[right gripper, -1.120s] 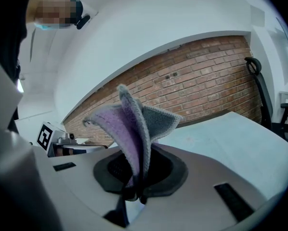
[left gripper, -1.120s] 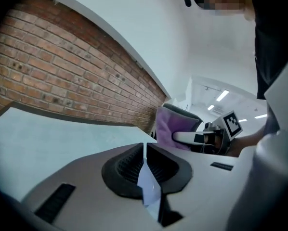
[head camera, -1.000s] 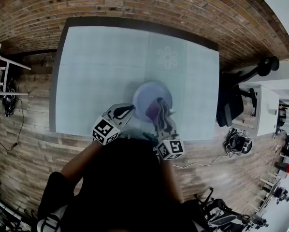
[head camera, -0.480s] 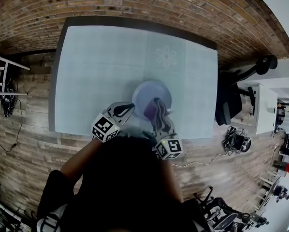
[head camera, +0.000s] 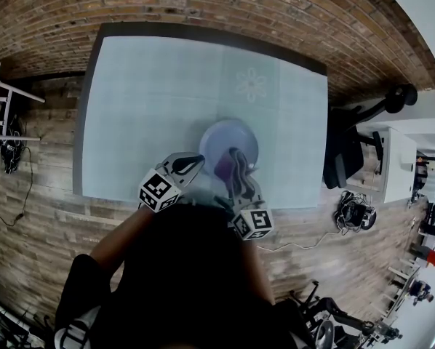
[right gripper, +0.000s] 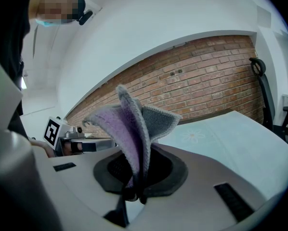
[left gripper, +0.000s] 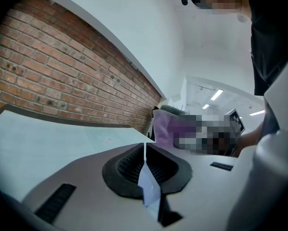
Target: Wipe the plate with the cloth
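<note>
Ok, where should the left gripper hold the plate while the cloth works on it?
The thin rim at the plate's near-left edge, approached low from the person's side: it fits the jaws and stays clear of the cloth in the right gripper. The left gripper is shut on it there.

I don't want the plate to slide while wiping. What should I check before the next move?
1. The left gripper shut on the plate rim: ok.
2. The right gripper shut on the cloth: ok.
3. The cloth above the plate: ok.
4. The cloth touching the plate's surface: cannot tell.
5. The plate inside the table edge: ok.
</note>
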Demonstrator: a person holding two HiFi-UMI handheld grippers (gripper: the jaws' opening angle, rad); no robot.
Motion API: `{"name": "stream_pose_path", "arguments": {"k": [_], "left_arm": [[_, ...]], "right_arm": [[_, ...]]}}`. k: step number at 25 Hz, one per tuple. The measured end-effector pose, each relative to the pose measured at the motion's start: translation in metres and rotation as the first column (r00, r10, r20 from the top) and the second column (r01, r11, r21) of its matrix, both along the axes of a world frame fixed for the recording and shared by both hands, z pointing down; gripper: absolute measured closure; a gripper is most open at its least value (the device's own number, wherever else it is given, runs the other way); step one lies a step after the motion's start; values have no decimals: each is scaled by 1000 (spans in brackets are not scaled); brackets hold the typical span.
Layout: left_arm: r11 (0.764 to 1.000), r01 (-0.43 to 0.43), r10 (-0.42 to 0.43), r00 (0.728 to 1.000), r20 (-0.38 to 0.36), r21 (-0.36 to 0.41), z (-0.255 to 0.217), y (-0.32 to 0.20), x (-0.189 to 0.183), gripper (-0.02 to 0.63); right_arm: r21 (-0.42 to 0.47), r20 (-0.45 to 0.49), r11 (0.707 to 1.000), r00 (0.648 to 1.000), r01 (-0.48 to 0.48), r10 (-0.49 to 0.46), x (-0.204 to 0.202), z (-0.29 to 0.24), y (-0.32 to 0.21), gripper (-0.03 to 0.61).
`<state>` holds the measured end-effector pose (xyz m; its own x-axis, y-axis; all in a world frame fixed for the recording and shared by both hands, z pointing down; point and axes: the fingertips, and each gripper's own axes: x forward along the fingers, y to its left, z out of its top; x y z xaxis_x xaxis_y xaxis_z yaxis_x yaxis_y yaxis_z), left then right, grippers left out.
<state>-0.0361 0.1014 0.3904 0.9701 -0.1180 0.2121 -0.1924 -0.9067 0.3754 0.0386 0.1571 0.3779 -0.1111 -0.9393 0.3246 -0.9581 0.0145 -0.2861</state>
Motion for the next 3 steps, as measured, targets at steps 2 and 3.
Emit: {"name": "stream_pose_path", "arguments": {"k": [2,3], "left_arm": [[1000,-2,2,1000,3,-1,0,1,0,571],[1000,-3,3,1000,5,-2,1,2,-1,571]], "right_arm": [[-2,-1,1000,1000,3,-3,-1,0,1,522],[-3,-2,1000,1000,5,-5,-1,1,1,522]]}}
